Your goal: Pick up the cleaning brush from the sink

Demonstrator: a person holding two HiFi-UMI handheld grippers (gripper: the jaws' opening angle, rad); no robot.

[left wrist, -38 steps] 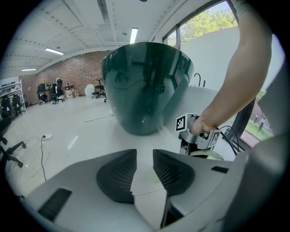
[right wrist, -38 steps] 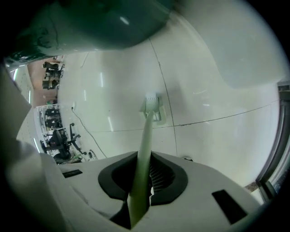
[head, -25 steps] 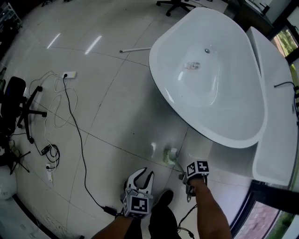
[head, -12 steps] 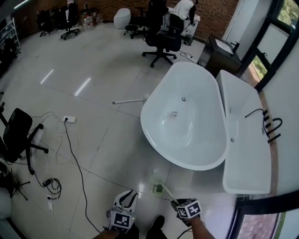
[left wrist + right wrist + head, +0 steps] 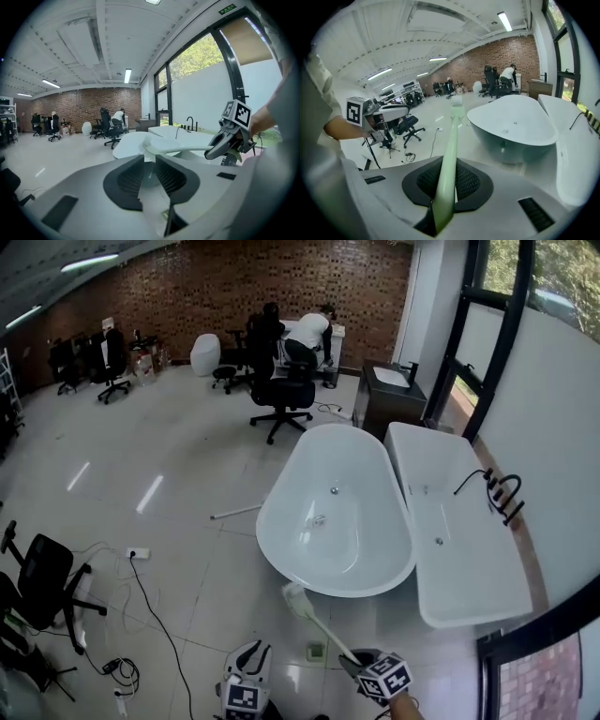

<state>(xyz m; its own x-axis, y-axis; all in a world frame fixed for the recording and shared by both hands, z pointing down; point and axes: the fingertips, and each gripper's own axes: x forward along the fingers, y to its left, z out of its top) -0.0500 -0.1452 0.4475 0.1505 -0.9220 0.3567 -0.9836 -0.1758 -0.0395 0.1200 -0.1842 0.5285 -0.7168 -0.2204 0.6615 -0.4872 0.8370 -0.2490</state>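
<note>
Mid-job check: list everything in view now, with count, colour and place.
cleaning brush: one, pale green, bottom centre, held by its handle
oval tub: one, white, centre of the floor
rectangular tub: one, white, right of the oval tub
faucet: one, black, on the rectangular tub's right rim
office chairs: several, black, far end and lower left
rod: one, white, on the floor left of the oval tub
power strip: one, white, floor at left
person: one, white top, far end
left claw: one, grey, bottom edge, open, empty, jaws just been closing
right claw: one, grey, bottom edge, shut on the cleaning brush
</note>
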